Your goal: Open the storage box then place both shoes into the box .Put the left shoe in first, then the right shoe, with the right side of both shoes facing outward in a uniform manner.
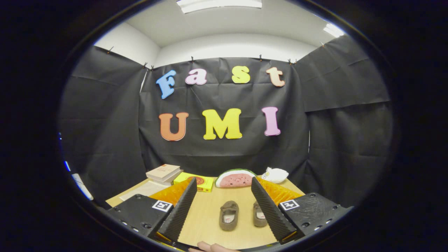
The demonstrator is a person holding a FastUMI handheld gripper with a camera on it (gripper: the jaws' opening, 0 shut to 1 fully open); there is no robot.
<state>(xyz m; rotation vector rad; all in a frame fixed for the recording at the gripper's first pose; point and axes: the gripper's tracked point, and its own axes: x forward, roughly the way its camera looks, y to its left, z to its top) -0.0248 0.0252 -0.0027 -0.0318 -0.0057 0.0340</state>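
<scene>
We see two small brown shoes on the wooden table (206,224). The left shoe (229,215) lies between the two fingers, a little way ahead of them, with its toe pointing away from us. The right shoe (259,214) sits just beside it — part of it hides behind the right finger. They look like soft, fuzzy slippers, so we think they are light and squashy, and not easy to break. A soft shoe can fold or slip, so we would pinch it across the sides near the middle, or by the rim of the opening, where there is an edge to hold.

The gripper (224,213) is spread wide and holds nothing. A bit of a hand (213,247) shows at the near edge.

We cannot pick out the storage box here, so we think the task has not really started yet.

Farther back on the table we see a watermelon slice toy (235,178), a white stuffed toy (275,174) to its right, a yellow box (196,182) to its left, and a stack of books (163,173) at the far left.
</scene>
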